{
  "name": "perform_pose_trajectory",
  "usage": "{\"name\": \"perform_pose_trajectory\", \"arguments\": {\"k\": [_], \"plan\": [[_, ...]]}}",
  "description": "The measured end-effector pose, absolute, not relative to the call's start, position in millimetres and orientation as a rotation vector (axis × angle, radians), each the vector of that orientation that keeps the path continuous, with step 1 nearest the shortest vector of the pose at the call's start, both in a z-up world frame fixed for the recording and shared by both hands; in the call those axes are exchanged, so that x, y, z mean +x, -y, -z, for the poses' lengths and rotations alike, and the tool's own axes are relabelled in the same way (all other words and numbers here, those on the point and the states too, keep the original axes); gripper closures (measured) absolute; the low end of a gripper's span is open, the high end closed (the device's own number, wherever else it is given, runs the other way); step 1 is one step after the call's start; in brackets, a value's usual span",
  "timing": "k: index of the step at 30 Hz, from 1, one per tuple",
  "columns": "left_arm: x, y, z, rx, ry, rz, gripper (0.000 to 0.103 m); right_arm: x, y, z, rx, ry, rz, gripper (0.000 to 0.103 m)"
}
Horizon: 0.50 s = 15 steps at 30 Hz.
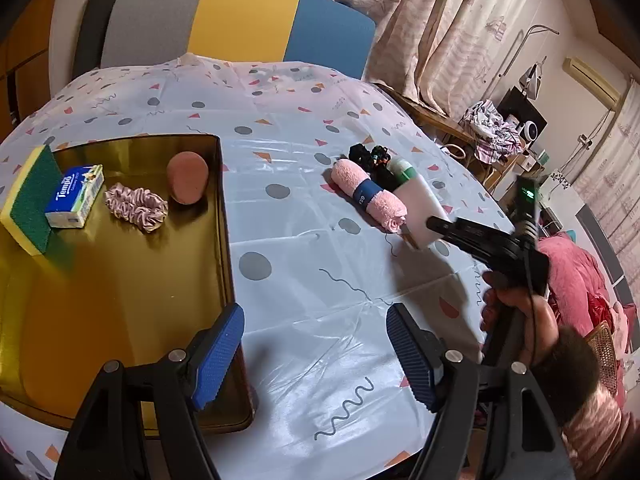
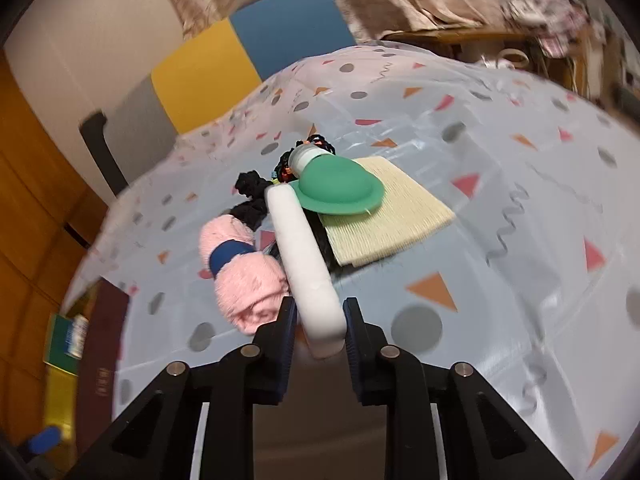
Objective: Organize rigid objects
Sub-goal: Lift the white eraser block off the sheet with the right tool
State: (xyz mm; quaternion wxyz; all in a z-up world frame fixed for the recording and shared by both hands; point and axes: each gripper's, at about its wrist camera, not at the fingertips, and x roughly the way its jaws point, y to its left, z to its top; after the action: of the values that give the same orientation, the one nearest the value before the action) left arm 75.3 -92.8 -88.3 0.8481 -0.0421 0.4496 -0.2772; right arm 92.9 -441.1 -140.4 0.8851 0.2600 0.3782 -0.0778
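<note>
My right gripper (image 2: pixel 320 312) is shut on the near end of a long white foam block (image 2: pixel 298 240), with both pads pressed against its sides. In the left wrist view the same white block (image 1: pixel 420 200) stands on edge at the right gripper (image 1: pixel 431 225). Beside it lie a pink rolled towel (image 2: pixel 244 276) with a blue band, black hair ties (image 2: pixel 250 200), a green hat-shaped cap (image 2: pixel 340 190) on a white bottle, and a beige woven mat (image 2: pixel 392 220). My left gripper (image 1: pixel 316 354) is open over the tablecloth, next to the gold tray (image 1: pixel 120 280), with nothing between its fingers.
The gold tray holds a green and yellow sponge (image 1: pixel 30 200), a Tempo tissue pack (image 1: pixel 74 196), a pink scrunchie (image 1: pixel 136 206) and a round pink puff (image 1: pixel 187 176). A person's hand (image 1: pixel 516 304) holds the right gripper. A chair (image 1: pixel 240 24) stands behind the table.
</note>
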Motion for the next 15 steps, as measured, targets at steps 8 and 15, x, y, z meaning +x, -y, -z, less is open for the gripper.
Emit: {"name": "perform_pose_trajectory", "arguments": {"k": [8,15], "plan": [[72.6,115.2,95.1,-0.055,-0.973,0.622,0.028,39.7,476.1,149.9,0.681,-0.784,0.291,0.051],[74.4,126.7,96.5,-0.044,-0.983,0.630,0.028,47.4,466.7,133.5,0.495,-0.744,0.313,0.030]]}}
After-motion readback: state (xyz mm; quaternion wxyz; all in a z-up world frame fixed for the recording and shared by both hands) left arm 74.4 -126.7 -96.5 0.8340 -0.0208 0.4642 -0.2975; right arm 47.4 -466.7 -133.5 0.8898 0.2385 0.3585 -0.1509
